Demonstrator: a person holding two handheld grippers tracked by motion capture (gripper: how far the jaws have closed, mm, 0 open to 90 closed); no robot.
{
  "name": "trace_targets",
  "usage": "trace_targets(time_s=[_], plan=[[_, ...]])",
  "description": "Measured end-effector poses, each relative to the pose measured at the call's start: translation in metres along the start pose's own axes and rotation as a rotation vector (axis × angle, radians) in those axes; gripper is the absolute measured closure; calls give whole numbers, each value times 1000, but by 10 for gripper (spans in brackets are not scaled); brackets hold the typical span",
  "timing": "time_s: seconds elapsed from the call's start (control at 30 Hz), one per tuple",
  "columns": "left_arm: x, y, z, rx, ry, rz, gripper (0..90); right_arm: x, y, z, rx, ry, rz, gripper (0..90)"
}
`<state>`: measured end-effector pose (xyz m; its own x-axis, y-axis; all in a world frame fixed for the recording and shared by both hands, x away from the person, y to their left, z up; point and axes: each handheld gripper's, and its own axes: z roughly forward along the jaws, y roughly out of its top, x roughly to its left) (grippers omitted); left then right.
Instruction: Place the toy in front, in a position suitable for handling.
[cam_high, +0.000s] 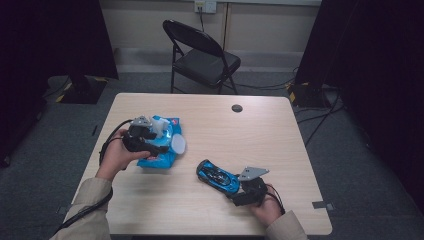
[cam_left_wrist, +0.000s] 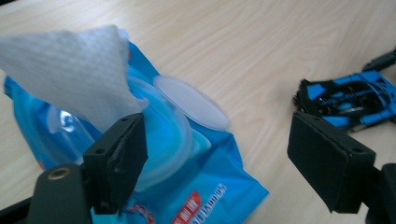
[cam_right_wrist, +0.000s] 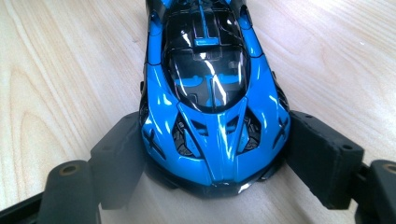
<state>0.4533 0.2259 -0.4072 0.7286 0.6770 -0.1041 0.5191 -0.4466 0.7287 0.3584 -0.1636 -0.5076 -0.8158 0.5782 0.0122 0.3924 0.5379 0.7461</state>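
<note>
A person sits at a pale wooden table (cam_high: 280, 135), holding a two-jaw gripper in each hand. The landmark here is a blue toy car (cam_high: 218, 175), a low sports model with a black roof, lying toward the person's right on the near half of the table.

The right gripper (cam_high: 239, 187) sits at the near end of the car. In the right gripper view, its two black jaws stand wide on either side of the car's body (cam_right_wrist: 212, 116), touching or almost touching its flanks. The car appears braced between them, resting on the table. Its long axis runs straight away from this gripper; in the high view, that line slants away from the person and to the left.

To the left of the car, and a little farther from the person, lies a blue pack of wet wipes (cam_high: 161, 145) with its round white lid (cam_high: 178, 145) flipped open on the side facing the car. The left gripper (cam_high: 150, 132) hovers over the pack. In the left gripper view, its jaws are spread wide and close on nothing. A white wipe (cam_left_wrist: 74, 70) stands up out of the pack's opening, just beyond one jaw and partly behind its tip. Whether the jaw touches the wipe cannot be told.

The left gripper is much the nearer to the wipe, which lies to one side of the gap between its jaws, not centred in it. The car lies well apart, to that gripper's right.
</note>
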Motion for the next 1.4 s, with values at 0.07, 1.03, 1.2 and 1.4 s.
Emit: trace_targets(time_s=[0.07,1.03,1.2,1.4], plan=[[4,4,1,6,12,1,197,0,0,0,0,0,0,235],[41,2,11,1,108,-143,292,0,0,0,-1,-1,1,236],[45,7,19,-40,112,-164,325,0,0,0,-1,0,1,236],[48,10,20,-57,82,-187,663,0,0,0,-1,0,0,236]])
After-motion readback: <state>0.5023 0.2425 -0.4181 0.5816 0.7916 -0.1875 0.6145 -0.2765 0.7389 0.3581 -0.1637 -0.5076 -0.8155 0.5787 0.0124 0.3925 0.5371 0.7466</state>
